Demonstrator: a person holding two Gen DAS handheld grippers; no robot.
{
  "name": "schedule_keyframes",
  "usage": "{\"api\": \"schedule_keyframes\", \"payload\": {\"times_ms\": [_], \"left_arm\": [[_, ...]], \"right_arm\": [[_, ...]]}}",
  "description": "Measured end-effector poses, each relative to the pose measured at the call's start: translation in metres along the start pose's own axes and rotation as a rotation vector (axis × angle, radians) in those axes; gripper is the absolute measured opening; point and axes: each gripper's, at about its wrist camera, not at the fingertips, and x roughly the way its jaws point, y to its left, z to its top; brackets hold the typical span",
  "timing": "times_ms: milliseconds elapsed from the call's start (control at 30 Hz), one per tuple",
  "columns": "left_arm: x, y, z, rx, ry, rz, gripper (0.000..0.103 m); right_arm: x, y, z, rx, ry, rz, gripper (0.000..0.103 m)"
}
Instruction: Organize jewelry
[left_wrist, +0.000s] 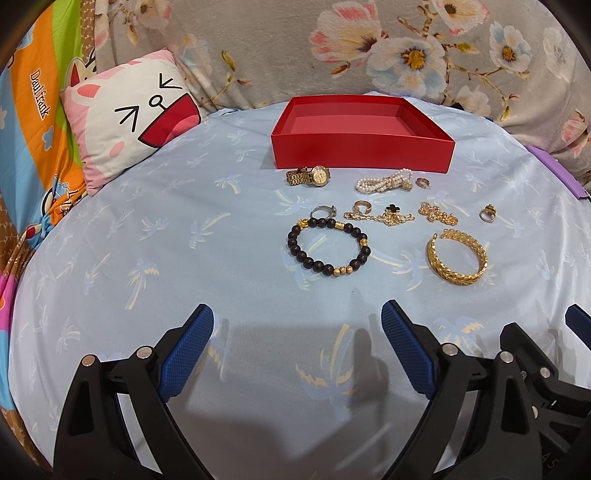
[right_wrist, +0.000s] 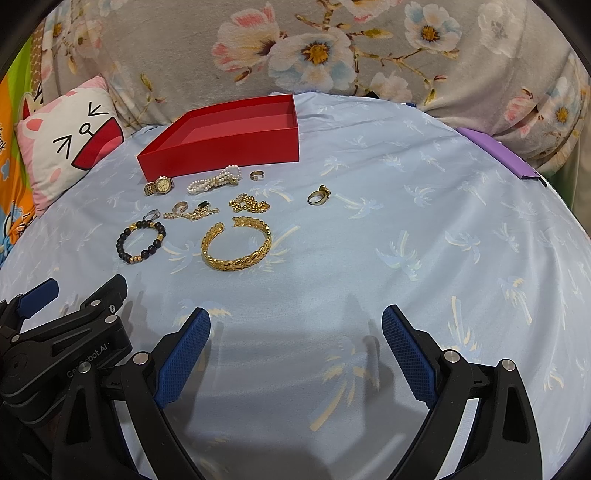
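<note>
The right gripper (left_wrist: 576, 325) shows in the left wrist view only as a dark blue tip and black frame cut off at the lower right edge. In the right wrist view the left gripper (right_wrist: 74, 295) shows at the lower left, its far finger partly hidden behind its own frame. Several small pieces are hard to make out: a thin gold chain with a black clover charm (left_wrist: 384, 214) lies tangled just right of centre, and a second gold chain (left_wrist: 437, 214) sits bunched beside it.

The left gripper (left_wrist: 297, 317) is spread wide at the bottom of its own view, nothing between its blue pads, hovering over the pale blue palm-print sheet (left_wrist: 184, 240). The right gripper (right_wrist: 295, 321) is likewise spread wide and holds nothing.

The jewelry lies in the middle of the sheet, outside the red box (left_wrist: 364, 136), whose visible interior is bare. A gold watch (left_wrist: 308, 176) and pearl bracelet (left_wrist: 382, 181) lie just in front of the box; nearer the bottom of the frame lie a dark bead bracelet (left_wrist: 328, 243) and a gold cuff bangle (left_wrist: 458, 256).

"Daul frank" can be read on the orange cloth (left_wrist: 38, 94) at the upper left. Partly legible lettering ending in "bot.AI" marks the left gripper's frame in the right wrist view.
</note>
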Motion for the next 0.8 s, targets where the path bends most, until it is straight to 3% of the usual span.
{"api": "schedule_keyframes", "payload": {"times_ms": [233, 400, 533, 633, 800], "left_arm": [[0.000, 0.000, 0.000, -0.002, 0.001, -0.004, 0.090], [0.004, 0.013, 0.002, -0.065, 0.017, -0.082, 0.094], [0.003, 0.026, -0.001, -0.087, 0.018, -0.067, 0.095], [0.009, 0.039, 0.005, -0.090, 0.060, -0.104, 0.095], [0.007, 0.048, 0.018, -0.080, 0.022, -0.103, 0.095]], "right_arm": [[0.001, 0.002, -0.002, 0.001, 0.002, 0.003, 0.092], [0.003, -0.007, 0.007, -0.009, 0.026, 0.042, 0.092], [0.008, -0.009, 0.009, -0.009, 0.049, 0.069, 0.092], [0.016, -0.015, 0.018, 0.013, 0.075, 0.105, 0.092], [0.029, -0.003, 0.038, -0.017, 0.085, 0.139, 0.092]]}}
